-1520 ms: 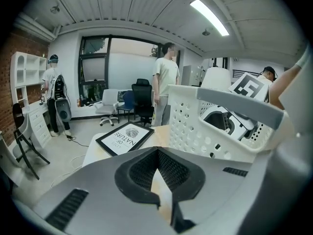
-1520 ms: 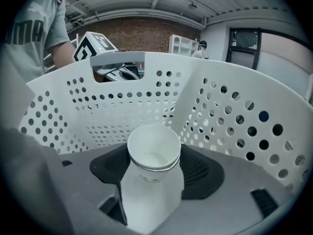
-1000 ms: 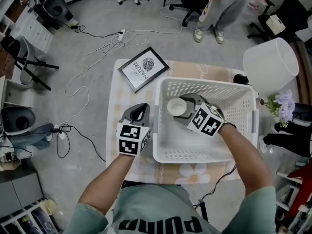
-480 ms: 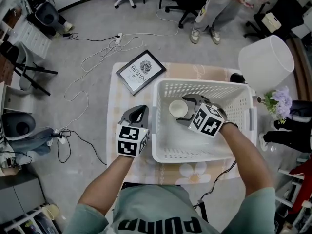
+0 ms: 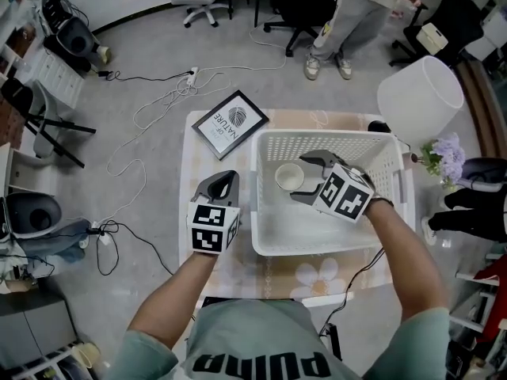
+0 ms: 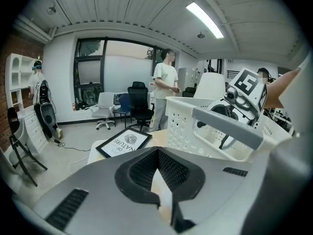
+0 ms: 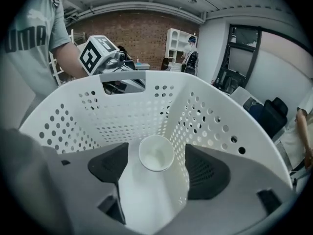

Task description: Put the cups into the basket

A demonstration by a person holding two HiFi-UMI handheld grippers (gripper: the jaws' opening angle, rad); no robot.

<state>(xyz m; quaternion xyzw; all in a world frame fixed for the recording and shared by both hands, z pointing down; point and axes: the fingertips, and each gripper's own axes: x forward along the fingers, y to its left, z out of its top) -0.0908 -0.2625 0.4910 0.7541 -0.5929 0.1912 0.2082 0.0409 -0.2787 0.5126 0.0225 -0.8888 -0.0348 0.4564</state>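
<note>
A white cup (image 5: 289, 176) stands upright on the floor of the white perforated basket (image 5: 325, 138), near its far left corner. My right gripper (image 5: 306, 179) hangs open inside the basket just above the cup and does not touch it. In the right gripper view the cup (image 7: 156, 153) sits free between the dark pads (image 7: 110, 163), whose jaws have just opened wider. My left gripper (image 5: 225, 180) is shut and empty over the table, left of the basket. In the left gripper view the basket (image 6: 186, 126) is at the right.
A framed picture (image 5: 231, 119) lies on the table's far left corner. A white lamp shade (image 5: 420, 97) and purple flowers (image 5: 444, 155) stand right of the basket. Cables (image 5: 158, 93) trail on the floor; a person (image 5: 348, 14) stands beyond the table.
My right gripper has lifted away from the cup, which stays on the basket floor. The left gripper has risen a little beside the basket.
</note>
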